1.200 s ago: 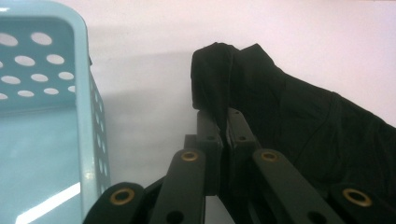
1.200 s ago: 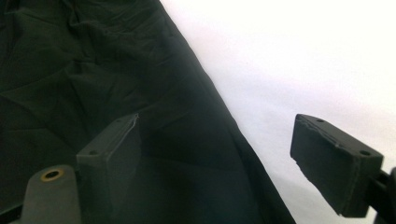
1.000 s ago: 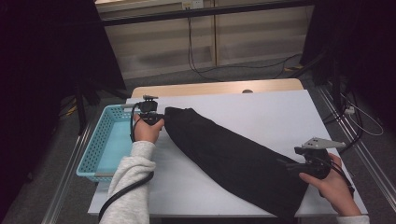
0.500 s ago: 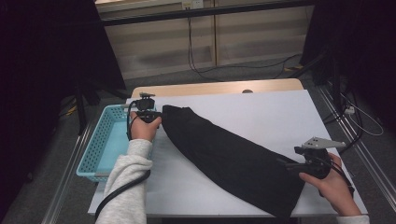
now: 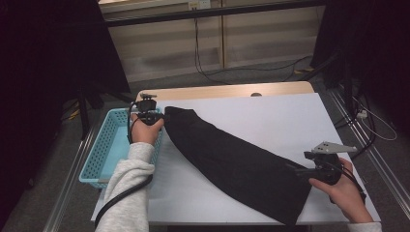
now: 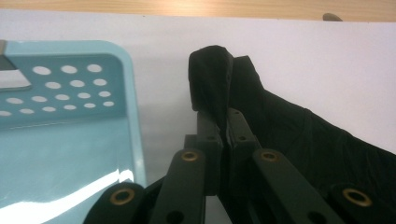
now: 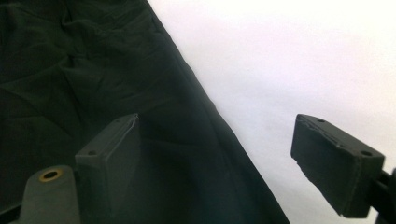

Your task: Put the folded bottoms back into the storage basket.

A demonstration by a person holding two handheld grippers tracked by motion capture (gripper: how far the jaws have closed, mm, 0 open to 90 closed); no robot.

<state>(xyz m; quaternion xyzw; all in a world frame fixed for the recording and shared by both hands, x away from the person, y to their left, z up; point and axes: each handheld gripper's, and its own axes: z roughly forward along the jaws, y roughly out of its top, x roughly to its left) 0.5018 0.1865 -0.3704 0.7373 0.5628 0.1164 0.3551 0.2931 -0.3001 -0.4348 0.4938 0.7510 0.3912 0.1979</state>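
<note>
One white tabletop [image 5: 270, 121] carries everything, with a strip of bare wood along its far edge. Across it lies a long black cloth [image 5: 232, 162], running on a diagonal from the far left corner area toward the near right edge, wrinkled and folded over on itself. In the right gripper view the cloth [image 7: 93, 93] covers the left and middle, its edge slanting down against the white surface [image 7: 303, 56].

Beside the tabletop's left edge sits a light blue basket [image 5: 99, 162] with perforated walls; in the left gripper view its rounded corner [image 6: 123, 84] lies just beside the cloth's far end, with a narrow strip of white between them.

The left tool [image 5: 152, 117], held in a hand with a pale grey sleeve, is at the cloth's far end. In the left gripper view its jaws are pressed together on a bunched fold of cloth [image 6: 212, 86], which stands up in a lump above the jaw tips of the left tool [image 6: 223, 122].

The right tool [image 5: 300, 170], with its grey three-cornered plate on top, sits at the cloth's near right end. In the right gripper view the right tool [image 7: 219, 163] has its jaws wide apart: one over the cloth, the other over bare white, the cloth's edge passing between them, nothing gripped.
</note>
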